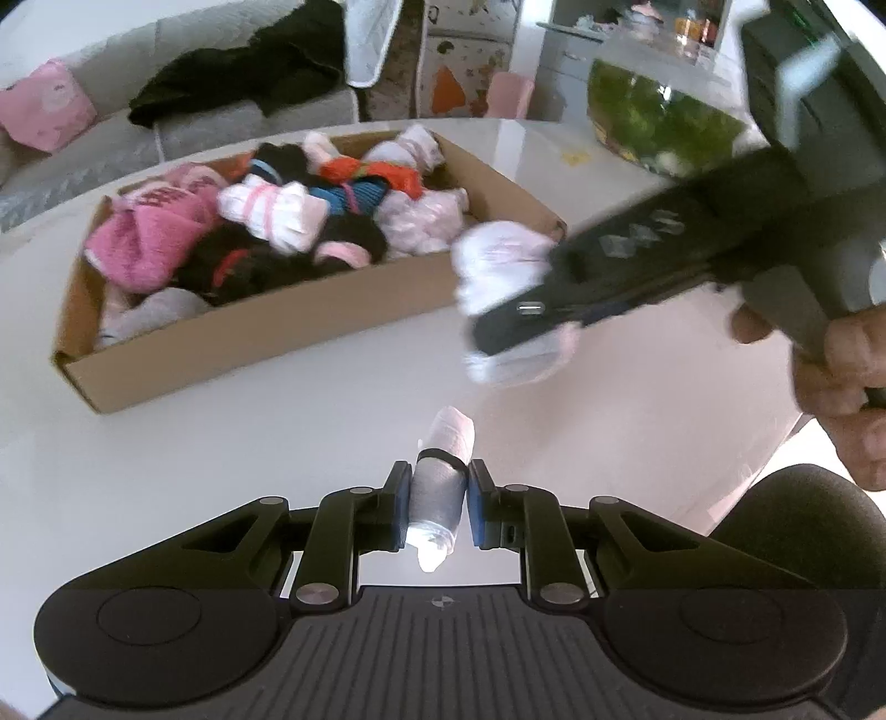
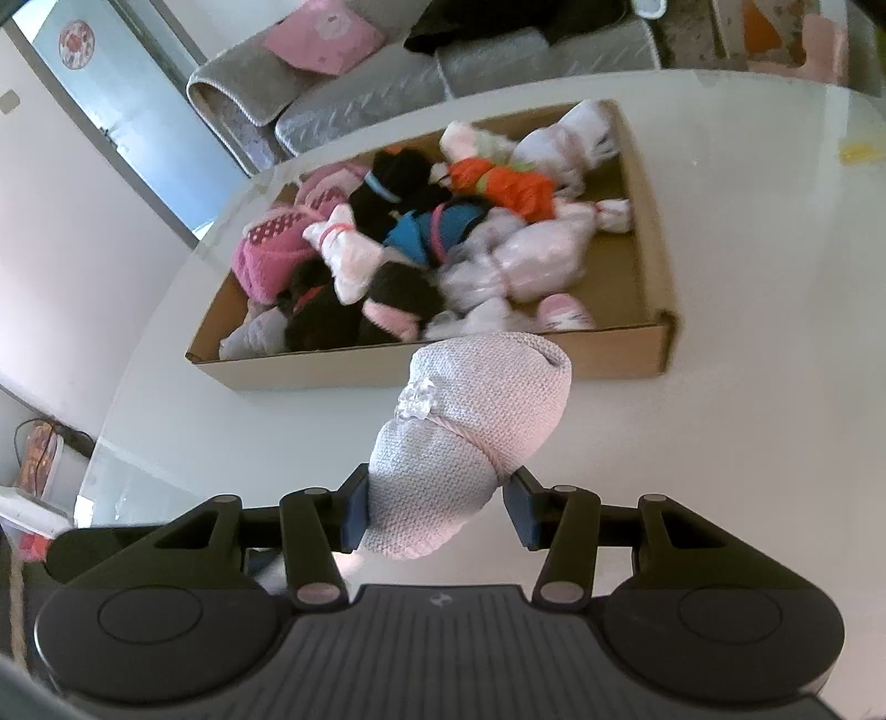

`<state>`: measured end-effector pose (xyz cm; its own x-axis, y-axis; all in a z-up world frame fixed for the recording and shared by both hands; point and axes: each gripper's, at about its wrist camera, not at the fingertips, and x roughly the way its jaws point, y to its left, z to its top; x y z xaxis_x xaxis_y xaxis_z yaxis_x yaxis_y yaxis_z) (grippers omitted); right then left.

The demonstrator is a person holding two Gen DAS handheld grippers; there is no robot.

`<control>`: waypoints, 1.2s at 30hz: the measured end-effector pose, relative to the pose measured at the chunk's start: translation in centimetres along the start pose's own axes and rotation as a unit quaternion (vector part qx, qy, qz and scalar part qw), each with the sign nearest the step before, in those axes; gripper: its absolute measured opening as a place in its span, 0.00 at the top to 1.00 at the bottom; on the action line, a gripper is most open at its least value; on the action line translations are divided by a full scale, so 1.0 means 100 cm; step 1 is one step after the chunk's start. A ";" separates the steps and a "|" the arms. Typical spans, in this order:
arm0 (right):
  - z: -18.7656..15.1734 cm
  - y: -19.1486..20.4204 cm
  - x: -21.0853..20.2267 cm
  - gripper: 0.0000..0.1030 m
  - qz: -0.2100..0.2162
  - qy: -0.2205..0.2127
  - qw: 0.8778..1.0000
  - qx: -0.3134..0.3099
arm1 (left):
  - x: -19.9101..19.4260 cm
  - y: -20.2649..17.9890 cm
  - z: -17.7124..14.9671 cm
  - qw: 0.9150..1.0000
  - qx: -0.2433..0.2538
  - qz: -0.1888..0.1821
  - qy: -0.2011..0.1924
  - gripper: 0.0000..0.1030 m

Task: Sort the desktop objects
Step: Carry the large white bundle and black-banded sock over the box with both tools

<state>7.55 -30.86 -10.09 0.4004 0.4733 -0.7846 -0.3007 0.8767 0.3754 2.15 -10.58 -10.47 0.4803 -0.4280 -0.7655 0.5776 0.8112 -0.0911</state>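
Right claw blurred, seemingly hiding part of pale bundle

No word, number or brand name can be read in either view. The nearest thing to a sign is a small round emblem moulded into the ribbed top of the left gripper's body, and the same small mark sits on the right gripper's body; neither carries letters. A round red paper ornament hangs on the glass door at the far left of the right wrist view, its pattern too blurred to make out. The pink cushion on the sofa bears a pale print that cannot be read either.
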 end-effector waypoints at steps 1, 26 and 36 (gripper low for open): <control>0.000 -0.003 -0.007 0.55 -0.003 -0.004 1.000 -0.002 | -0.005 0.003 0.000 1.000 -0.003 0.002 -0.003 0.75; 0.074 0.004 -0.089 0.55 -0.002 -0.077 0.995 -0.056 | -0.070 0.106 0.155 0.990 -0.090 0.059 -0.091 0.74; 0.098 0.008 -0.072 0.55 -0.007 -0.063 0.995 -0.080 | -0.036 0.108 0.194 0.994 -0.074 0.046 -0.073 0.74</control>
<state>12.98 -32.75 0.68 0.5084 0.4762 -0.7175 -0.4243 0.8636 0.2725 19.47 -8.05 3.62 0.6228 -0.3942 -0.6758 0.4295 0.8943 -0.1258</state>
